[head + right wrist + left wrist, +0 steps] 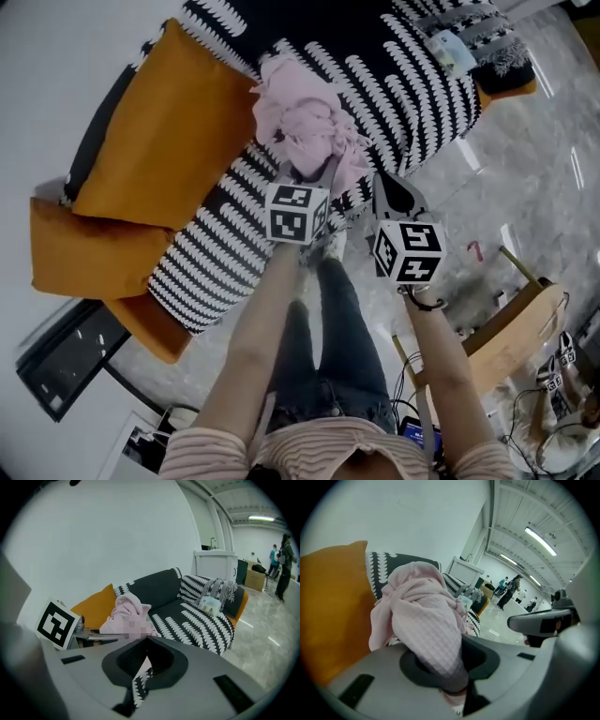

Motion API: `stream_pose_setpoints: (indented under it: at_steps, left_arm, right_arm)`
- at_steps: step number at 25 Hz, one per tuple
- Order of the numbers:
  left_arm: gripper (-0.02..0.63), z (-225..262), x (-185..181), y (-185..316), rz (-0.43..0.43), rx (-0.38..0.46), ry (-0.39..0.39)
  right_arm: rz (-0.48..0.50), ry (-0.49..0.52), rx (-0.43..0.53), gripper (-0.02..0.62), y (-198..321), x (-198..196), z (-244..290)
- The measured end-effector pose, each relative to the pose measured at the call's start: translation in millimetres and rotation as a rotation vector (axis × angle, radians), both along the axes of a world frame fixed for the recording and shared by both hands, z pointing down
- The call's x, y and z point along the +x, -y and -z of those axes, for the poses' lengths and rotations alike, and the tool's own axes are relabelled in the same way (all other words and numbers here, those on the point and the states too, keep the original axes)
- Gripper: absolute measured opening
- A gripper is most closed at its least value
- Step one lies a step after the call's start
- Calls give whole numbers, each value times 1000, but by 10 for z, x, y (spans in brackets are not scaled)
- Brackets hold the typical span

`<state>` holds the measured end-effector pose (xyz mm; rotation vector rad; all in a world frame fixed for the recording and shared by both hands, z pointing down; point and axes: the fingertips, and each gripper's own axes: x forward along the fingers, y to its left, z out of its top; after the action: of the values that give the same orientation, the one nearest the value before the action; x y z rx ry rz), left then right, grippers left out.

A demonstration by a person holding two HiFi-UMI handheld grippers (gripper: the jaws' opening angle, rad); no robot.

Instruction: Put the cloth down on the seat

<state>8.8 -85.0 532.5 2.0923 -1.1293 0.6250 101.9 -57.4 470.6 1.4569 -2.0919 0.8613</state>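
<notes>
Head view: left gripper (pixel 317 176) clamps the bunched pink cloth (pixel 302 127) over the sofa seat (pixel 412 66), beside the orange cushion (pixel 159 131). Right gripper (pixel 382 185), just right, is closed and empty.

I see an orange cushion (pixel 159 131), a fringed patterned pillow (pixel 201 588) with a pale packet (pixel 209 605) just beside it, and a wooden chair (pixel 506 337) on the marble floor (pixel 525 169).
</notes>
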Motion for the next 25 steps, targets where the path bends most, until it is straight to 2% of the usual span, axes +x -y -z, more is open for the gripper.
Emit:
stream_pose_setpoints:
  at_steps: [8,14,25]
  left_arm:
    - [112,-296,46,128,-39,-30,44]
    - [112,-747,140,84,-47,-103,75]
    - [114,-1133,101,85,-63,-130,74]
  right_arm:
    - [-8,6,-27,8,89,-59,-205]
    - [4,7,-55,8,53,-59,-442]
    - [-1,-6,-115,8,-1,-163,-903]
